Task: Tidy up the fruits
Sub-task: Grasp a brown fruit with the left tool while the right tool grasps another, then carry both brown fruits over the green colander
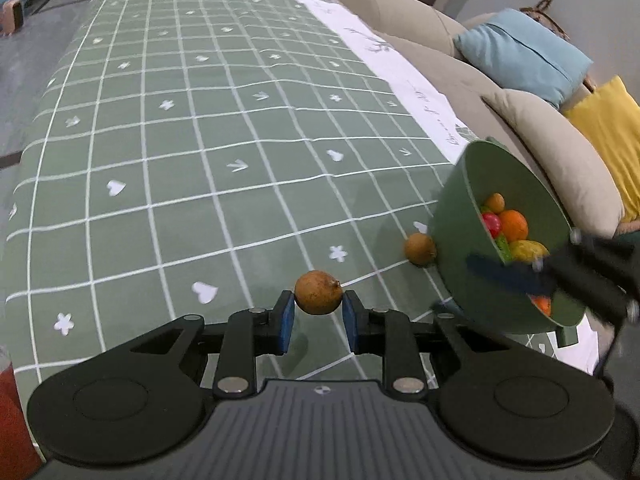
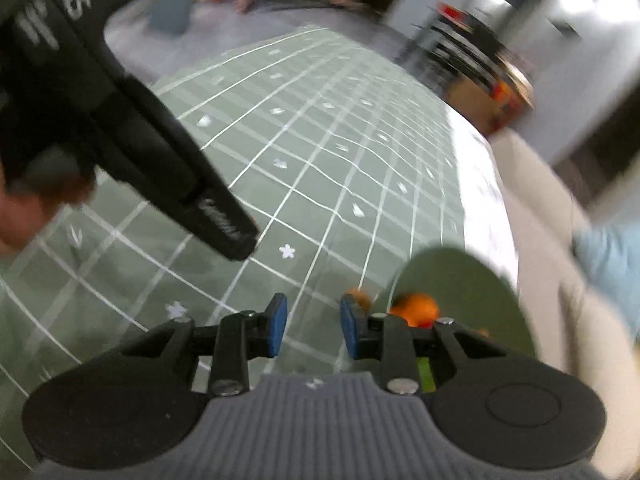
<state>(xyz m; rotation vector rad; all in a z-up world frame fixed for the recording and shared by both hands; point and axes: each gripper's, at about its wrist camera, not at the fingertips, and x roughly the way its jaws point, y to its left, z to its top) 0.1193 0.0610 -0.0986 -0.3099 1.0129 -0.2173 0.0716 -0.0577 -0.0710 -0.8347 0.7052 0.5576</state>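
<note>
In the left wrist view a round brown fruit sits between the blue pads of my left gripper, whose jaws are closed against its sides. A second brown fruit lies on the green checked cloth beside a tilted green bowl holding several colourful fruits. My right gripper appears blurred over the bowl's rim. In the right wrist view my right gripper is open and empty, with the bowl and an orange fruit just to its right.
A beige sofa with a blue cushion and a yellow cushion runs along the table's right side. A white cloth strip borders the green cloth. The left gripper's black body fills the upper left of the right wrist view.
</note>
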